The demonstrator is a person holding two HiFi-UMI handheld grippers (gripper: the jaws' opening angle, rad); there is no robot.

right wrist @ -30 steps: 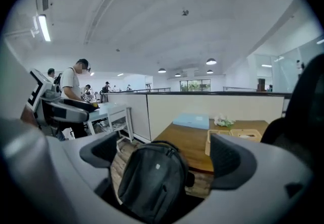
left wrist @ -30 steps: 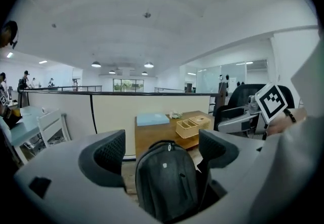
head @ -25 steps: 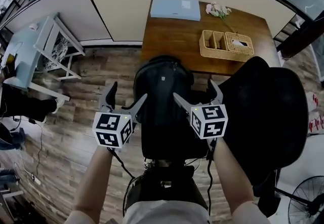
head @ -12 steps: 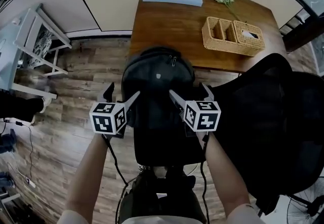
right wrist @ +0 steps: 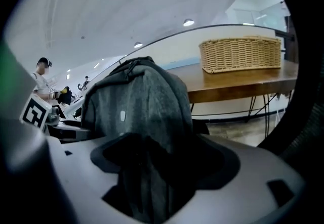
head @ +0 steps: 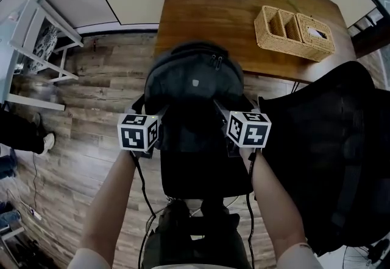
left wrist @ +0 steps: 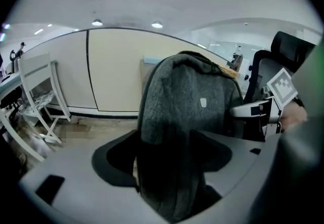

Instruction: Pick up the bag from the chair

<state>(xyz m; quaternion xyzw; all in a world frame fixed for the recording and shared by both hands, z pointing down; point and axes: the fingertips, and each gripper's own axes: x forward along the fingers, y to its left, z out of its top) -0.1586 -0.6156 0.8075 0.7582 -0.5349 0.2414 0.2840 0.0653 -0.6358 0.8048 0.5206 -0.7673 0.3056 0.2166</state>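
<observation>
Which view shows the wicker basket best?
Head view: the basket is seen whole from above, compartments visible. The right gripper view shows only its side; the left gripper view, a sliver behind the bag.

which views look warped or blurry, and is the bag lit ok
Head view: fisheye bows the table edge; bag dark but sharp. Left gripper view: black round vignette, bag fabric nearest the lens soft, shadowed. Right gripper view: same vignette; basket sharp.

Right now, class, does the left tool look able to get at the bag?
Yes, it seems: the left tool has the bag between its jaws, apparently closed on the fabric. Nothing stands in the way; the right tool grips the other side.
</observation>
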